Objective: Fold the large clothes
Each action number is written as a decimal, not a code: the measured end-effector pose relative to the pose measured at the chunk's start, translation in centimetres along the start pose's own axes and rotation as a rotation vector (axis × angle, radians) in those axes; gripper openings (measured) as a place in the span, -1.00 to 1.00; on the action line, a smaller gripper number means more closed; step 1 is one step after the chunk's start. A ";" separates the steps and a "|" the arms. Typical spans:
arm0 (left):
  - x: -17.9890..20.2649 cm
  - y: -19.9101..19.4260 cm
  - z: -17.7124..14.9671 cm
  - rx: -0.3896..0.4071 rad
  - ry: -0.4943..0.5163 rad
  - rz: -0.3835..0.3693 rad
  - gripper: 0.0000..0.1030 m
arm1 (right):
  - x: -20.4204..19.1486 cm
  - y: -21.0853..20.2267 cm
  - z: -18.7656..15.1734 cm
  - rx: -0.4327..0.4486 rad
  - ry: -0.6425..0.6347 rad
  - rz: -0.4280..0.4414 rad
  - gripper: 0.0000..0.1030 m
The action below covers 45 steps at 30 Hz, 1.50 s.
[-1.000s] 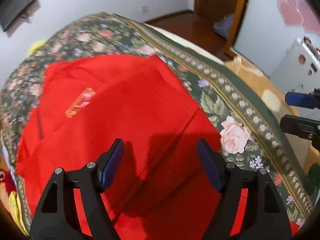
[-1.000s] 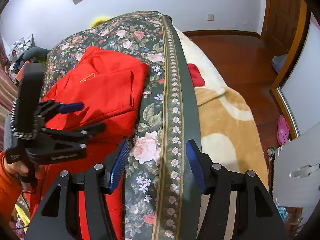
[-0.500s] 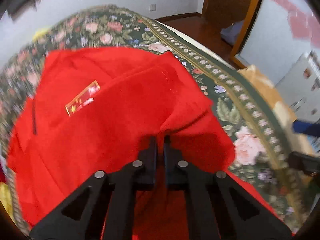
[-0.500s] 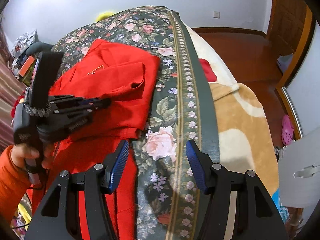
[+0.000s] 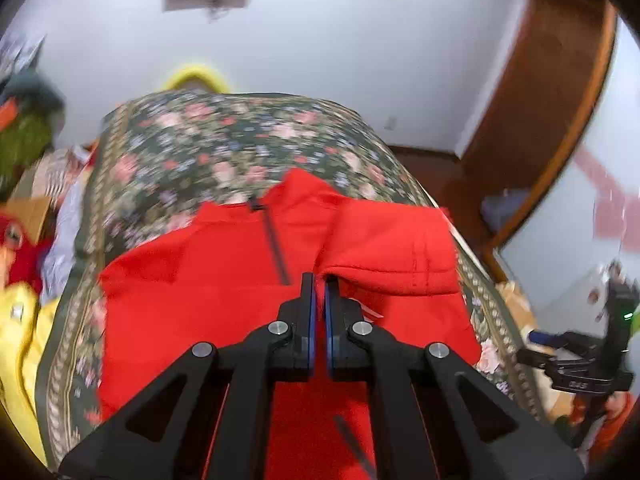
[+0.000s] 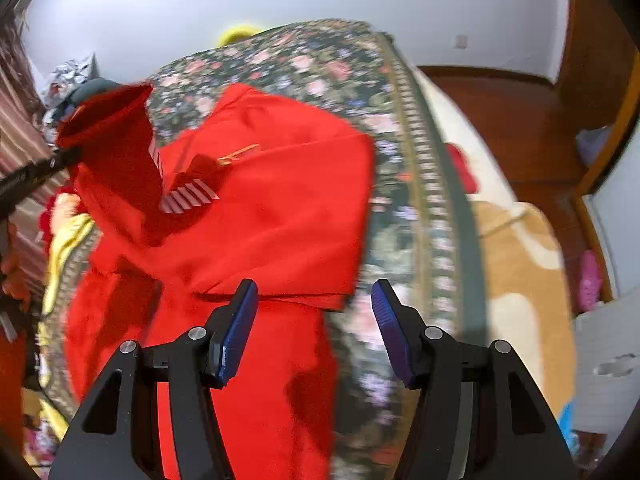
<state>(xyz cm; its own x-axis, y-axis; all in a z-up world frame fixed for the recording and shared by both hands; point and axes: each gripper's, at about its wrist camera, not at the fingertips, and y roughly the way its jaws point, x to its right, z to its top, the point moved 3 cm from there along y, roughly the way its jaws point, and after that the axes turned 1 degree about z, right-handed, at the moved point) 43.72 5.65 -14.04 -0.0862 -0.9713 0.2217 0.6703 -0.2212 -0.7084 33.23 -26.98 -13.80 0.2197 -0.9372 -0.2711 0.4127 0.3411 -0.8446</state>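
The red garment lies on the flowered bedspread of the bed, nearer to its left edge. 1 side part is already folded over the body, with a straight edge at the front. The left claw is closed on a fold of the red cloth and holds it above the bed. The right claw is wide open, empty, above the folded edge. I judge several folds remain.
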 end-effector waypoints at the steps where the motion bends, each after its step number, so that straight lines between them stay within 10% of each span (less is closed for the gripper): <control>1: -0.9 -0.5 -0.2 0.004 -0.020 0.002 -0.95 | -0.8 0.5 0.5 -0.010 -0.008 0.018 0.07; 16: -13.8 3.2 -13.4 -0.219 -0.315 0.082 -0.93 | -4.7 10.6 0.6 -0.191 -0.077 -0.029 0.07; 22: -16.7 4.0 -16.5 -0.228 -0.430 0.055 -0.53 | -4.8 10.5 -0.2 -0.160 -0.122 -0.044 0.08; 45: -17.4 -0.8 -14.1 -0.035 -0.340 0.101 -0.96 | -2.2 8.0 0.6 -0.121 0.045 -0.107 0.27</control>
<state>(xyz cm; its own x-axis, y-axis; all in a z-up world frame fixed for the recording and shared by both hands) 34.29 21.44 -26.82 0.2338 -0.9049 0.3557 0.6366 -0.1341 -0.7595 36.62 -22.11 -19.68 0.1391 -0.9709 -0.1949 0.3212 0.2304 -0.9186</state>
